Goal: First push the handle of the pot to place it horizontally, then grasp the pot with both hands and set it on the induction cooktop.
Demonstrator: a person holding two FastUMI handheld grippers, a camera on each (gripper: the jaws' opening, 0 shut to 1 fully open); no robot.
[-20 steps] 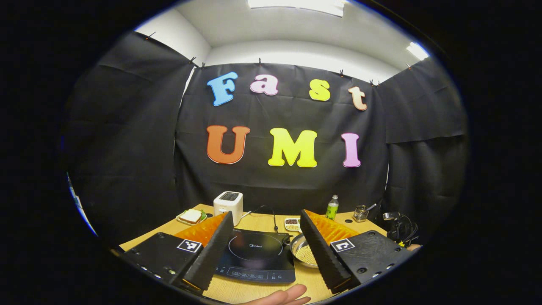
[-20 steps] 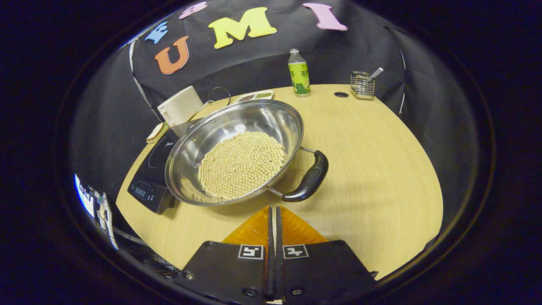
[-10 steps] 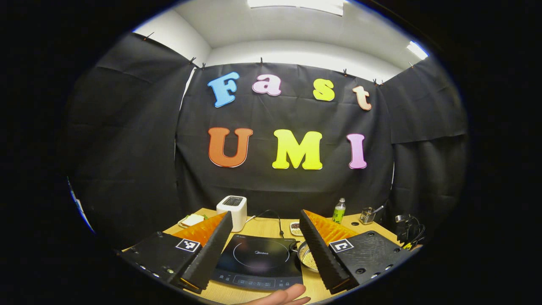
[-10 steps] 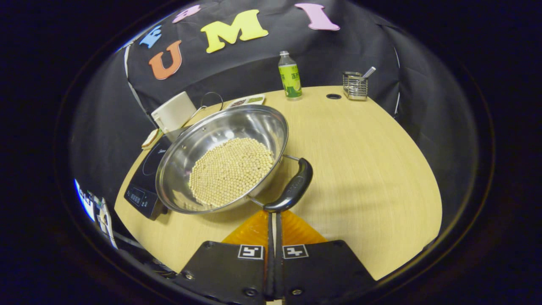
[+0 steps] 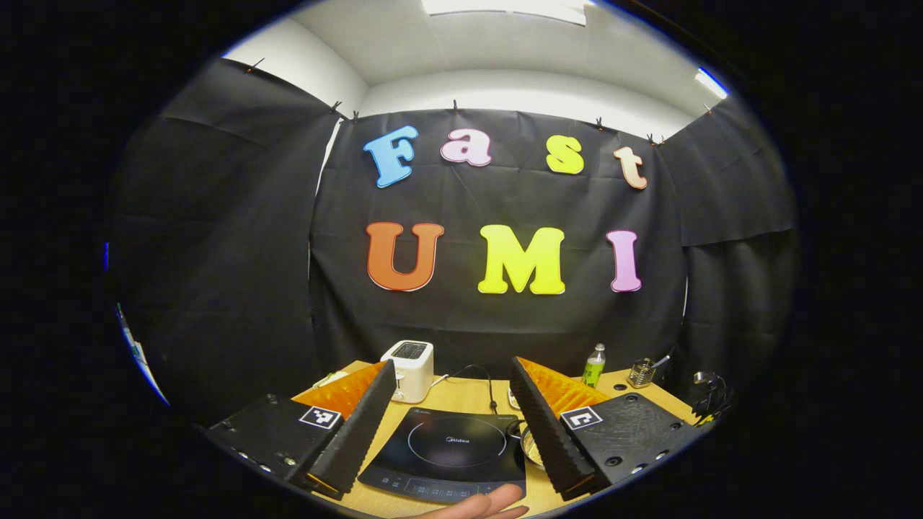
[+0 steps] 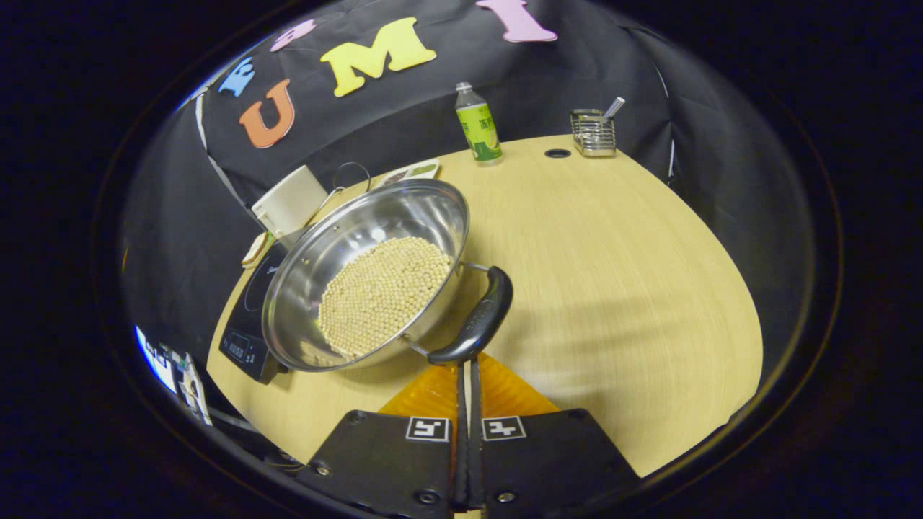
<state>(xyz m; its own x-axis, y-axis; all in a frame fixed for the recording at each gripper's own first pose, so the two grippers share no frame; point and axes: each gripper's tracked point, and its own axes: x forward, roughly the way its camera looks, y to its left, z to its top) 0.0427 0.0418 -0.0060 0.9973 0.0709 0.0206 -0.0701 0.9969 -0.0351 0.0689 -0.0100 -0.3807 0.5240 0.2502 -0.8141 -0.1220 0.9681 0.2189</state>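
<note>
A steel pot [image 6: 339, 267] full of pale beans sits on the wooden table [image 6: 613, 274], its left side next to the black induction cooktop [image 6: 249, 317]. Its black handle [image 6: 476, 321] points toward me on the right side. My right gripper [image 6: 467, 364] is shut with nothing in it, its tips touching the near end of that handle. In the left gripper view my left gripper [image 5: 454, 382] is open, raised above the cooktop [image 5: 451, 450], and a sliver of the pot [image 5: 528, 448] shows beside its right finger.
A white toaster [image 5: 409, 369], a green bottle [image 6: 477, 124], a wire caddy [image 6: 593, 132] and a small snack tray [image 6: 407, 173] line the table's far edge. A fingertip [image 5: 483, 502] shows at the bottom of the left gripper view. Bare wood lies right of the pot.
My right gripper moved forward until its tips met the handle's near end, and the handle swung round to the left. My left gripper drifted left, so the cooktop and toaster slid right.
</note>
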